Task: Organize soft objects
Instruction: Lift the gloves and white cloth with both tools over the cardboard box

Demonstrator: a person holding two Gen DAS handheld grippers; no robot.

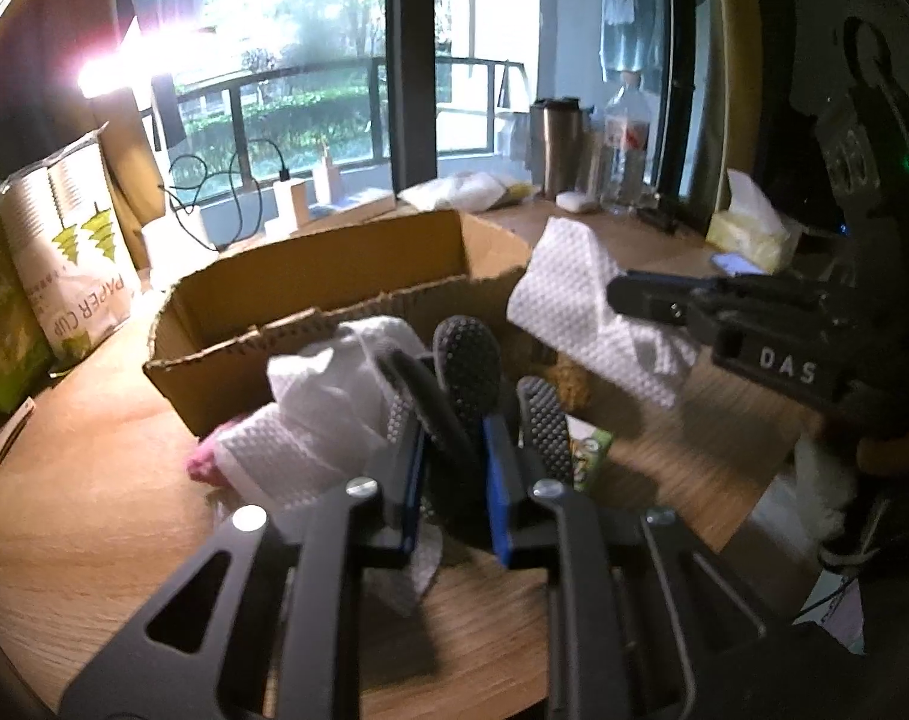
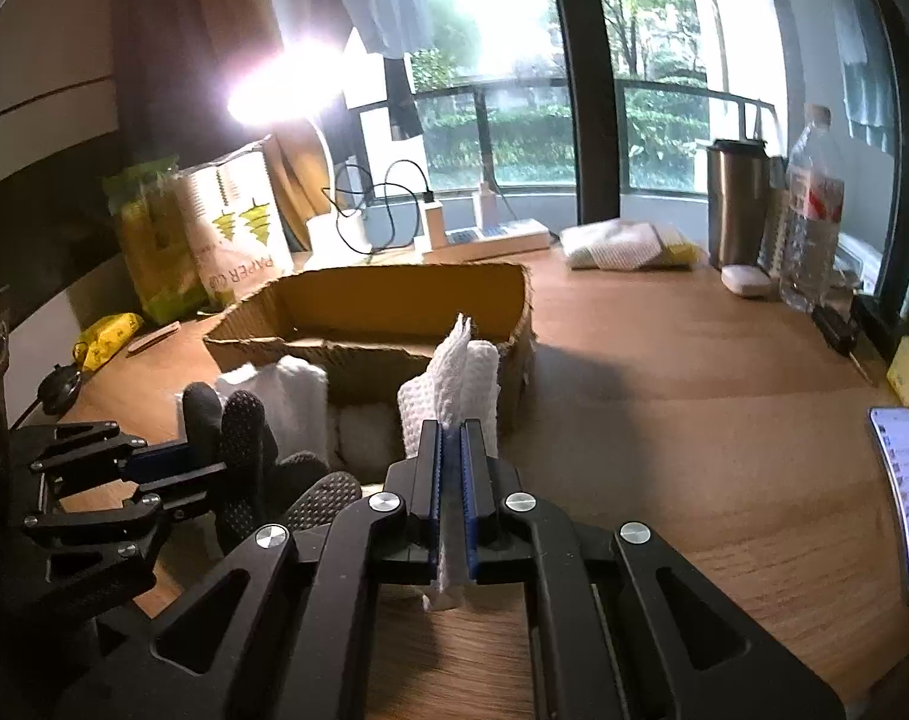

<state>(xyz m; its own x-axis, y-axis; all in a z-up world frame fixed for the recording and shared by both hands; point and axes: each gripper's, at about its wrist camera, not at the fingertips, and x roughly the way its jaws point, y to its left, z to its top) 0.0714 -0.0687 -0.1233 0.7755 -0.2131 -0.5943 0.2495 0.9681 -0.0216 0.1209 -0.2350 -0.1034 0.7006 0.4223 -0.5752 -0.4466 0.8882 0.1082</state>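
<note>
Left gripper (image 1: 454, 420) is clamping down on a black dotted glove (image 1: 469, 369), glove fingers sticking up between the blue-lined jaws, just in front of the cardboard box (image 1: 310, 300). In the right wrist view the same gripper (image 2: 172, 468) is showing at lower left with the glove (image 2: 244, 438) bunched in it, more glove fingers trailing low toward the right gripper's frame.

Right gripper (image 2: 451, 450) is pinching a white paper towel (image 2: 460, 378), jaws nearly together with only the sheet between them; towel is standing up above the fingertips and a scrap is hanging out below. It is sitting at the near wall of the box (image 2: 394, 306), near its right corner. In the left wrist view that gripper (image 1: 652, 300) is coming in from the right with the towel (image 1: 574, 288) draped off its tip, beside the box's right end.

A 2nd white textured towel (image 1: 328, 414) is lying against the box's near wall, touching the left gripper's left finger, with something pink (image 1: 202, 462) poking out under it; what it is cannot be told. Same towel (image 2: 292, 402) is showing left of the held towel in the right view.

Box is open-topped on a wooden table (image 2: 694, 420). Paper cup pack (image 1: 76, 252) is standing left of the box. Steel tumbler (image 2: 736, 204) and water bottle (image 2: 811, 210) are standing by the window, well apart from the box. Phone (image 2: 904, 492) is lying at the right edge, screen lit.
</note>
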